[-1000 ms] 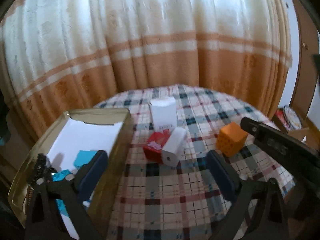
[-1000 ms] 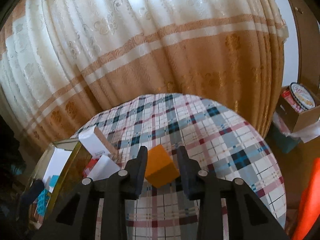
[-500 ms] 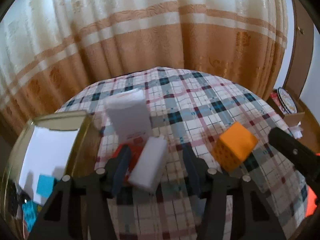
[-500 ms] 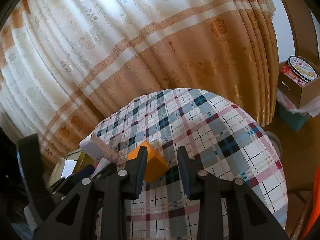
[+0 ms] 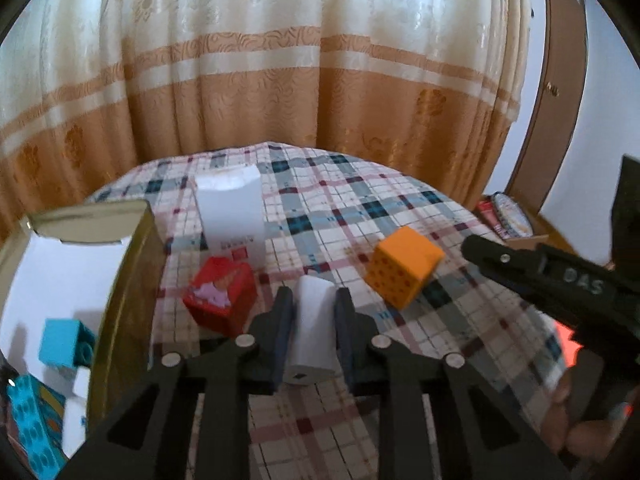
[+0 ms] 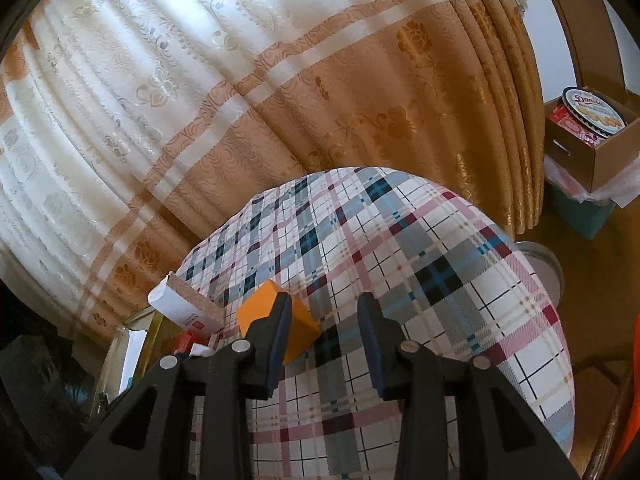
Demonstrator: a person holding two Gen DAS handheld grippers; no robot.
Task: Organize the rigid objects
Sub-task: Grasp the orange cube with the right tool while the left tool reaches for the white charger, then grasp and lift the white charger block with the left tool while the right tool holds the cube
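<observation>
A small white box [image 5: 314, 332] lies on the plaid tablecloth [image 5: 360, 208]. My left gripper [image 5: 312, 314] has its jaws closing on it, and both pads touch its sides. A red box [image 5: 220, 300] sits just left of it, and a tall white box [image 5: 232, 216] stands upright behind. The orange cube [image 5: 404, 266] rests to the right, with a black finger [image 5: 504, 258] of the right gripper beside it and apart from it. My right gripper [image 6: 324, 332] has its jaws opening and nothing between the pads. The orange cube [image 6: 256, 312] shows beyond its left finger.
A gold tin [image 5: 120, 280] stands at the left with blue bricks [image 5: 64, 344] inside. A curtain hangs close behind the round table. Off the table's right edge is a cardboard box [image 6: 592, 152] holding a biscuit tin. A hand [image 5: 580, 432] holds the right gripper.
The left jaws went from wide open to closed around the lying white box as the gripper dipped toward it. In the right wrist view the orange cube slid left, out from between the fingers.
</observation>
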